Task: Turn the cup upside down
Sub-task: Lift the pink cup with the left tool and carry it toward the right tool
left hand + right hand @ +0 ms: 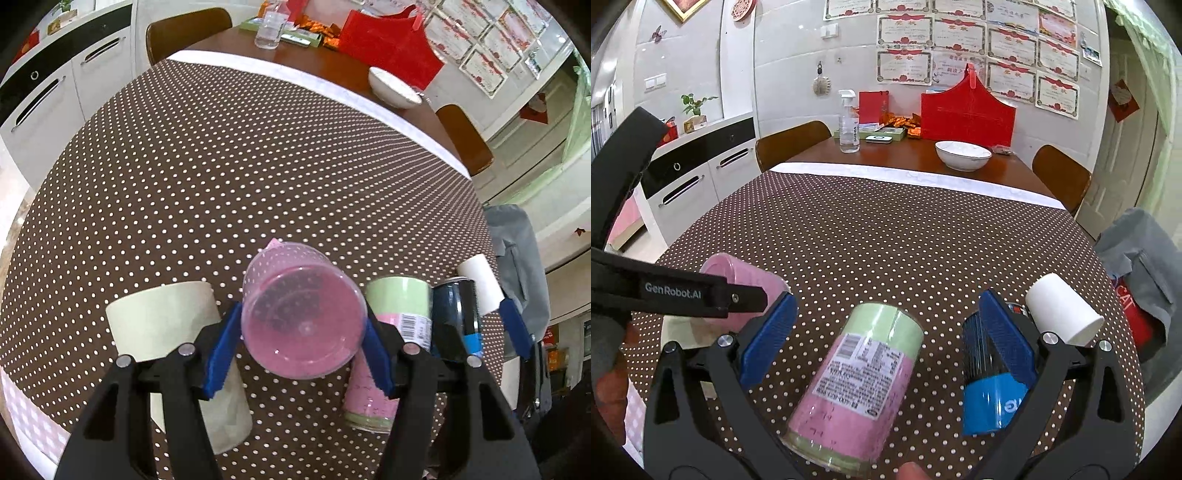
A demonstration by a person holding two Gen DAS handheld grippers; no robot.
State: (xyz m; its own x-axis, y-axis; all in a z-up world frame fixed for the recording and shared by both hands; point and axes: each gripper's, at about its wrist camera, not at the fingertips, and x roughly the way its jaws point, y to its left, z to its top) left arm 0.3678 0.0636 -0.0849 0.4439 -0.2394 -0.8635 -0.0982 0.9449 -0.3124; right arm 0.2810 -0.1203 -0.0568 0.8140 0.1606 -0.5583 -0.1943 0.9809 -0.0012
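Looks like the flip itself is mid-way: the pink cup [303,314] is clamped between the blue pads of the left claw [301,341], with its base turned toward the camera and its mouth pointed away and down at the polka-dot tablecloth [221,177]. What's probably called for next is that the cup gets lowered mouth-first onto a bare patch of cloth just ahead of the fingers, and only then is the grip let go, so it isn't tipped against its neighbours. Those are close: a pale cup [162,321] sits just to the left of the claw, and the green-and-pink cup [860,391] just to the right. That second one is framed by the right claw [886,343], which is spread wide with nothing pinched; the cup is seen between the fingers without being touched. A blue-and-black cup [990,384] and a white cup [1060,310] are stood just right of that claw.
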